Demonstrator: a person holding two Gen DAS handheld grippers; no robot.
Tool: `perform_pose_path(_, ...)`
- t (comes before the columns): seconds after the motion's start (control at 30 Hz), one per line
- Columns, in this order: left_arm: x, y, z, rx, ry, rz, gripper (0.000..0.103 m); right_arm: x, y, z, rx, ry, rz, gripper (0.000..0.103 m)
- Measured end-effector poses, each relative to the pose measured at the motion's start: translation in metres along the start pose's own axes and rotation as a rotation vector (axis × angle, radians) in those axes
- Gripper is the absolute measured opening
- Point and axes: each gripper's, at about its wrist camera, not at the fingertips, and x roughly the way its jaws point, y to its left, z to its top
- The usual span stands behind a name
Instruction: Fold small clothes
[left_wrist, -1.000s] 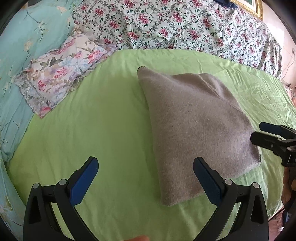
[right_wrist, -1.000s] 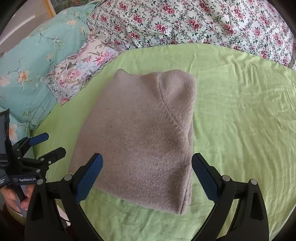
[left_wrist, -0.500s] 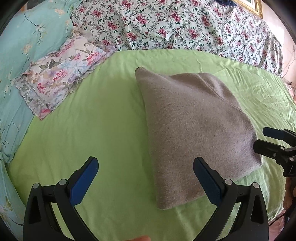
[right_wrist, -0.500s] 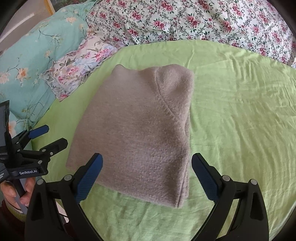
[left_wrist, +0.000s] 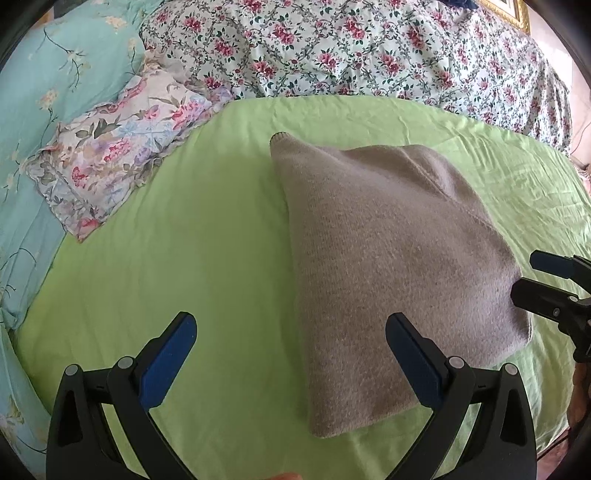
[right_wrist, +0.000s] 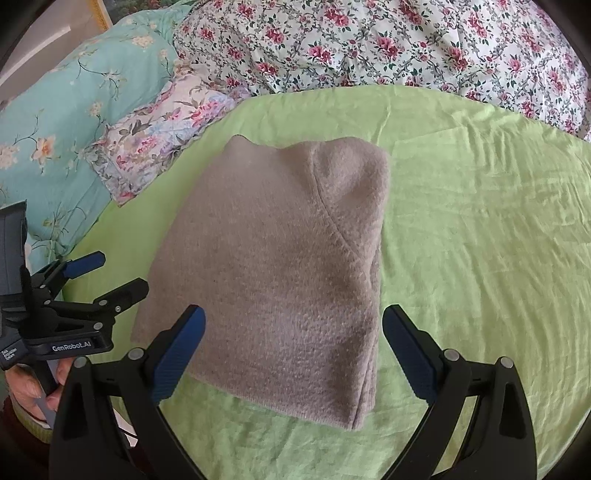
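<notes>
So the grey sweater (right_wrist: 280, 273) is lying folded into a compact rectangle on the green sheet (right_wrist: 480, 258), roughly mid-bed, with a seam running diagonally across the top layer. It sits flat with its edges stacked at the right side, which is probably why nobody's gripping it: looks to me like the fold is pretty much done.

The left claw (left_wrist: 290, 360) has its fingers wide apart and empty, hanging just beside the sweater's near-left corner. The right claw (right_wrist: 293, 352) is spread open too, nothing in it, hovering over the near edge of the sweater. Each one flanks a near corner, so my guess is they're placed either for one more fold away from the person or just to let go and back off.

The floral pillow (left_wrist: 110, 155) and the flowered quilt (left_wrist: 369, 55) are well apart from it, so there's room to work.
</notes>
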Motion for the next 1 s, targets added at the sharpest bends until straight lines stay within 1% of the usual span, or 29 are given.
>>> perform_pose_path(0.37, 0.003, -0.003, 0.003, 0.003, 0.006, -0.002, 0.102, 0.002, -0.003, 0.005, 0.005, -0.006, -0.001, 0.097)
perform_pose_path(0.63, 0.002, -0.005, 0.006, -0.002, -0.009, 0.017, 0.102, 0.002, -0.009, 0.006, 0.022, -0.008, 0.003, 0.097)
perform_pose_path(1.0, -0.002, -0.007, 0.010, -0.004, -0.017, 0.013, 0.102, -0.001, -0.005, 0.014, 0.011, -0.025, 0.008, 0.097)
